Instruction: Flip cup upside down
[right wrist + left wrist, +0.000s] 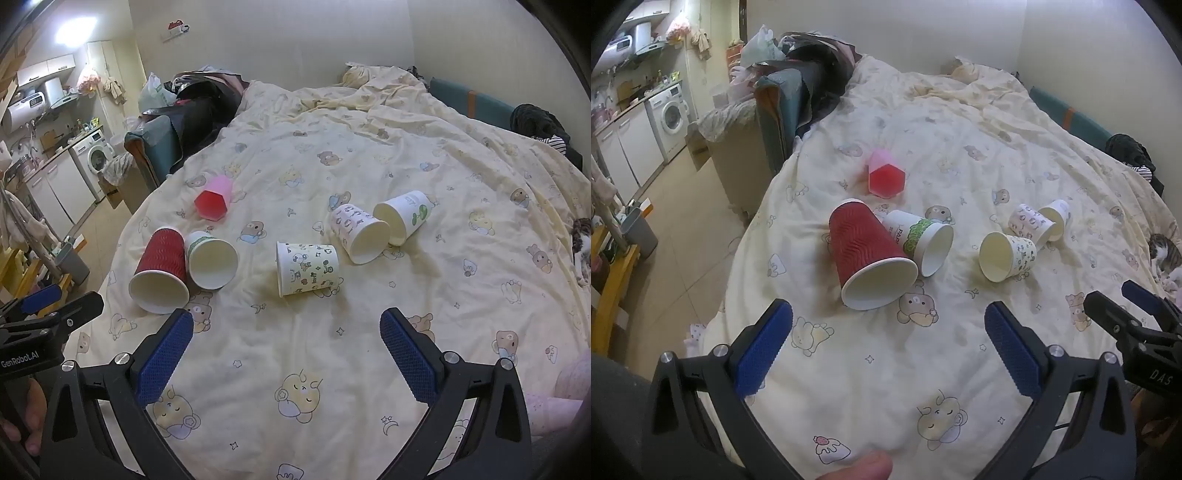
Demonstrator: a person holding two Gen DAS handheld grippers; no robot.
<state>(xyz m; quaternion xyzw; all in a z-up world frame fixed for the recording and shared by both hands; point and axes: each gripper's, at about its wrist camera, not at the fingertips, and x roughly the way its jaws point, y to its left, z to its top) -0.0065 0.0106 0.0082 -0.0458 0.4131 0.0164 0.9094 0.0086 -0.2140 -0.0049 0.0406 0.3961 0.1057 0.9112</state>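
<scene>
Several cups lie on their sides on a cream cartoon-print bedspread [871, 373]. A red ribbed paper cup [866, 251] [162, 266] lies against a white cup with a green band [923, 240] [212, 260]. A pink hexagonal cup [885, 177] [214, 201] lies farther back. Three small printed white cups [1010, 256] [306, 267] lie to the right. My left gripper [888, 326] is open and empty, just short of the red cup. My right gripper [286, 334] is open and empty, in front of the nearest printed cup.
The bed's left edge drops to a tiled floor with a grey bin [639, 230]. Dark clothes and bags [812, 74] pile at the bed's far left. A cat [1165, 254] lies at the right edge. A kitchen with a washing machine [670, 116] stands far left.
</scene>
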